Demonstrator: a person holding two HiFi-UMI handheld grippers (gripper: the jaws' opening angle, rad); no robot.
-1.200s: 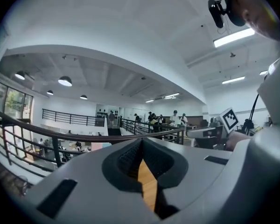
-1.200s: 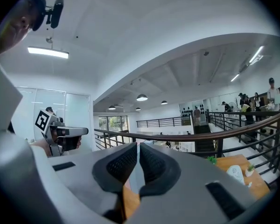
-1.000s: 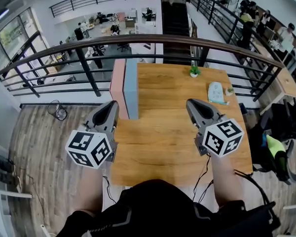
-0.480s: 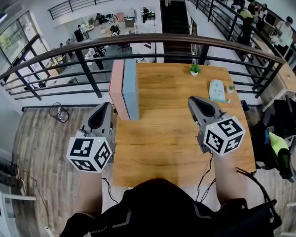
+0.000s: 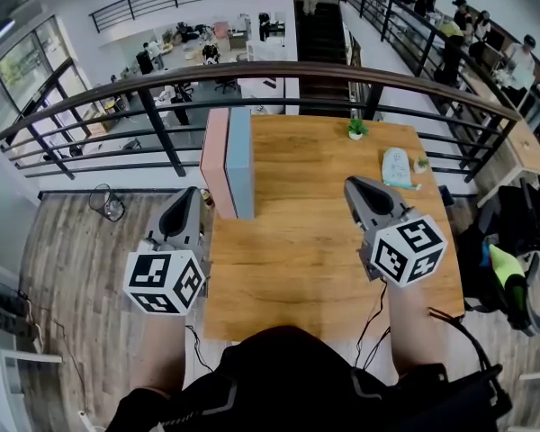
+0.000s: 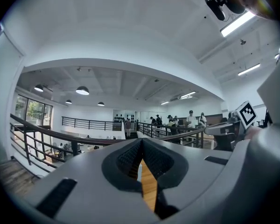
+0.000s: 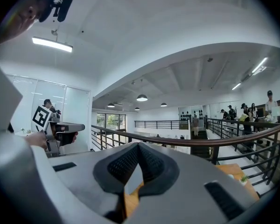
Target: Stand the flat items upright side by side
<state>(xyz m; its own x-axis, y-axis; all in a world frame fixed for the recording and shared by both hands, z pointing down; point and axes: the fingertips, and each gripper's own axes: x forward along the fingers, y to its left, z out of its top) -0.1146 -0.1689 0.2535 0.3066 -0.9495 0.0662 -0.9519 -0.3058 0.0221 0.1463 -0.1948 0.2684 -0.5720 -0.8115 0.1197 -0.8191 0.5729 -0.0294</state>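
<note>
Wooden table (image 5: 297, 241) begins just in front of the person and reaches as far as a dark railing (image 5: 252, 72), and behind the railing one sees an open office floor lower down. Nearest are the two tools. The left gripper (image 5: 186, 198) hangs at the left edge of the table and the right gripper (image 5: 354, 185) is above the right part of the wood. Both have the jaws pressed together with nothing between them, as each gripper view shows. Farther away, at the far left side of the table, the pink item (image 5: 216, 156) and the blue item (image 5: 240, 160) stand upright and touch each other side by side, so I judge the task is practically done. A small plant (image 5: 355, 130) and a pale object (image 5: 395, 166) lie at the far right, well apart from the pair. The risk I see is the place of the pair. The pink one stands along the table's left edge, so a careless touch from the left gripper, which is near it, could push it over the side or make both fall flat. Compared with one second ago, the left gripper has drawn a little to the left, away from the blue item; the right gripper and both items have kept their place.
</note>
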